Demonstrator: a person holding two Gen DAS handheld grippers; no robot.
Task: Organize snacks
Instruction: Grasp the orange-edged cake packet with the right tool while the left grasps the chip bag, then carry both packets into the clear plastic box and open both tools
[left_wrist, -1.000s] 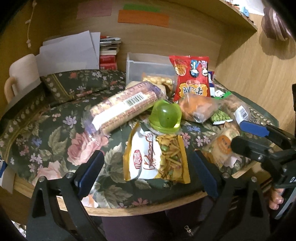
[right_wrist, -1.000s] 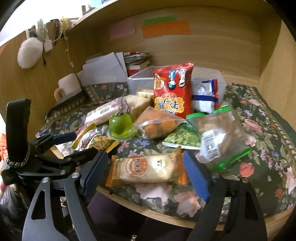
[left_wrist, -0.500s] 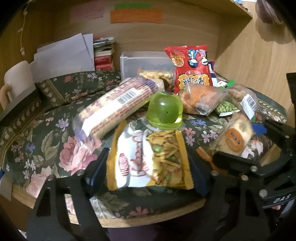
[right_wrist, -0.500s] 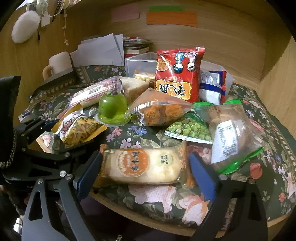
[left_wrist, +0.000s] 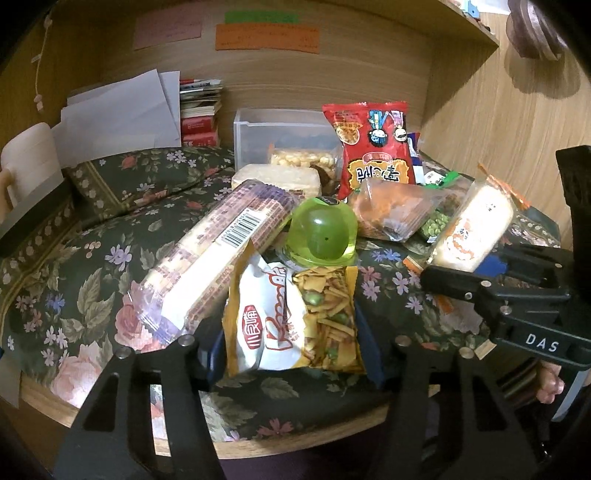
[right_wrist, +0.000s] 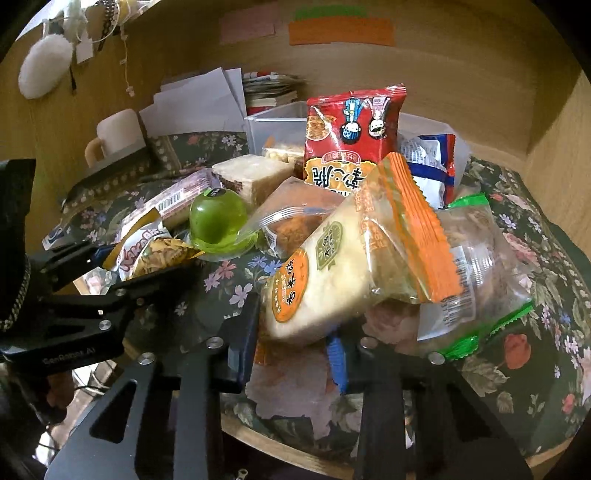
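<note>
Gripping two packets at once: left tongs (left_wrist: 291, 354) are pinched on the lower end of the yellow-white mixed-snack bag (left_wrist: 291, 314), crinkly foil with a clear window showing sticks and green peas. Right tongs (right_wrist: 291, 347) are pinched on the rice cracker pack (right_wrist: 343, 273), a clear film wrapper with orange serrated ends, pale blocky contents, tilted up off the cloth.

Progress judged early: the clear plastic bin (left_wrist: 280, 136) at the back holds only a puffed-corn packet (left_wrist: 303, 160) as far as visible, and its far side is hidden. Most snacks lie loose in front of it on the counter (left_wrist: 295, 448), which is wood-edged and covered with a dark floral cloth (left_wrist: 74, 258), soft and wrinkled.

Left to sort:
- long cracker sleeve (left_wrist: 218, 254), clear film with barcode, leaning on the pile
- green dome jelly cup (left_wrist: 321, 232), glossy hard plastic, touching the held bag's top
- red foil bag (left_wrist: 373, 147), standing against the bin
- clear pouch of orange bits (left_wrist: 388, 210)
- green pea packet (left_wrist: 436, 221)
- pale block cake (left_wrist: 277, 177)
- blue-white packet (right_wrist: 428, 162) and green-edged clear bag (right_wrist: 476, 258), soft and crumpled
</note>
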